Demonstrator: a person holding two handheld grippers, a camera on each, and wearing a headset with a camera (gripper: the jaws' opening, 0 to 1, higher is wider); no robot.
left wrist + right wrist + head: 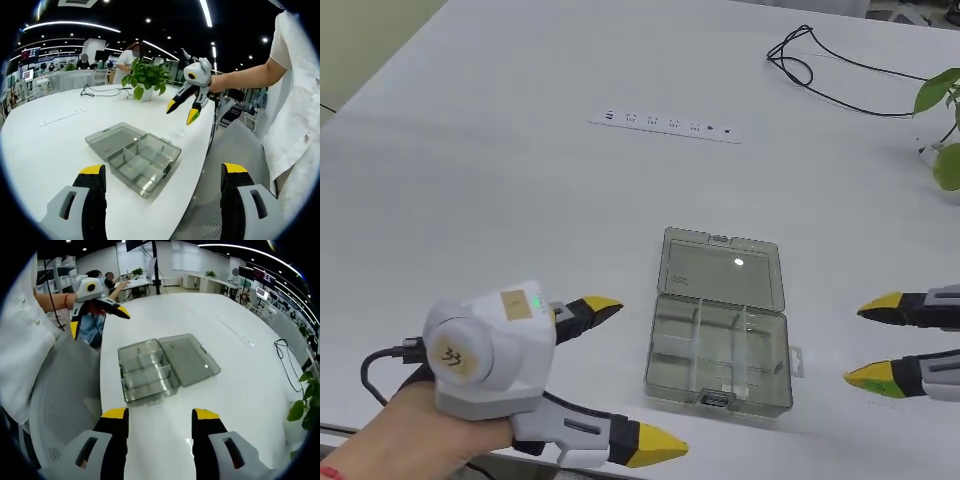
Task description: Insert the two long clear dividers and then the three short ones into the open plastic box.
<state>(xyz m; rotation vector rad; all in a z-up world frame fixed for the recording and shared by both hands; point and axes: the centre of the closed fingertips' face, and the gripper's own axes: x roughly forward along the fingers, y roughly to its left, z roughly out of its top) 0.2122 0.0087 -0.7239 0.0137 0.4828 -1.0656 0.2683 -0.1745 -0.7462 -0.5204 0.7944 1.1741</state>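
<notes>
The smoky clear plastic box (720, 345) lies open near the table's front edge, its lid (722, 265) flat behind it. Clear dividers (698, 322) stand inside the tray and split it into several compartments. My left gripper (632, 375) is open and holds nothing, just left of the box. On the box's right, my right gripper (868, 342) is open and holds nothing too. The box (135, 152) lies ahead of the left gripper (162, 170), with the right gripper (181, 109) beyond it. From the right gripper (160, 414) I see the box (150, 367) and the left gripper (98, 321).
A white power strip (670, 125) lies farther back on the white table (470, 200). A black cable (810, 65) and a green plant (945, 130) sit at the back right. A grey mesh chair (65, 390) is at the table's near side.
</notes>
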